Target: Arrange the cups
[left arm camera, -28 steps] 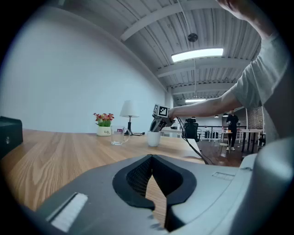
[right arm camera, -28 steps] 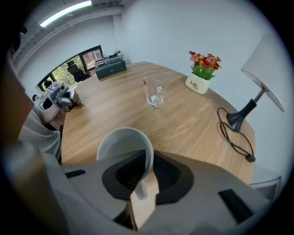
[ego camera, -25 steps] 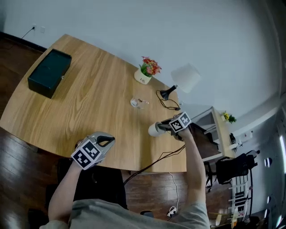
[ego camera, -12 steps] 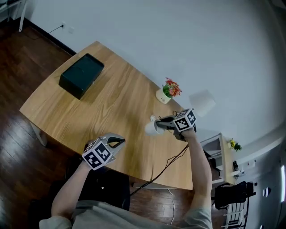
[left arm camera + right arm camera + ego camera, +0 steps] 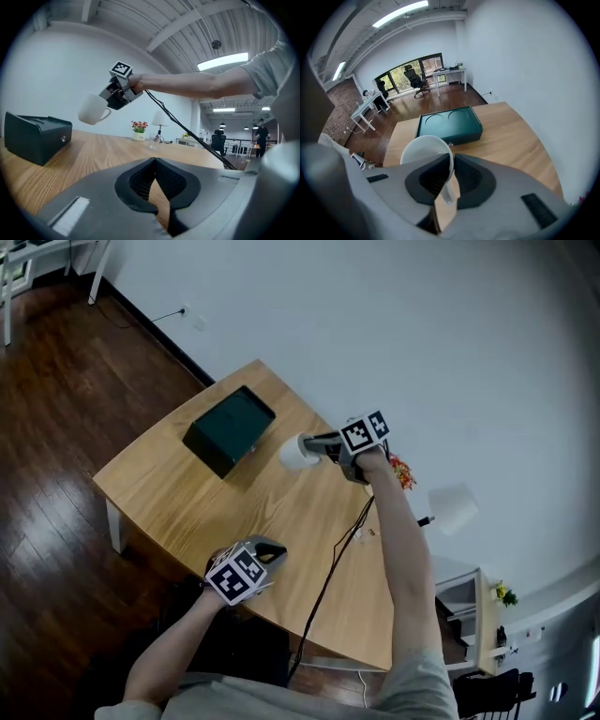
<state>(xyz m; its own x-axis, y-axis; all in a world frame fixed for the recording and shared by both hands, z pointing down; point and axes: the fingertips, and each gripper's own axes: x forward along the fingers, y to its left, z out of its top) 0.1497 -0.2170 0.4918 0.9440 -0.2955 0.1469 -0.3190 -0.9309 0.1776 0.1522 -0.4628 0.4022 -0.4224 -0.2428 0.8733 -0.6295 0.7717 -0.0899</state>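
My right gripper (image 5: 317, 443) is shut on the wall of a white cup (image 5: 294, 453) and holds it in the air, tipped on its side, just right of a dark green box (image 5: 229, 430). In the right gripper view the cup's rim (image 5: 426, 149) sits pinched between the jaws, above the box (image 5: 450, 124), whose lid has two round recesses. The left gripper view shows the white cup (image 5: 93, 108) hanging under the right gripper (image 5: 112, 99). My left gripper (image 5: 270, 550) hovers near the table's front edge, shut with nothing in it (image 5: 154, 161). A clear glass (image 5: 152, 140) stands far down the table.
A wooden table (image 5: 187, 512) carries a flower pot (image 5: 401, 472) and a white lamp (image 5: 457, 507) at its far right end. A black cable (image 5: 330, 563) trails from the right gripper across the table. Dark wood floor (image 5: 66, 381) lies beyond the left edge.
My right gripper has carried the white cup up off the right part of the table and over beside the green box. The left gripper shifted a little along the front edge.
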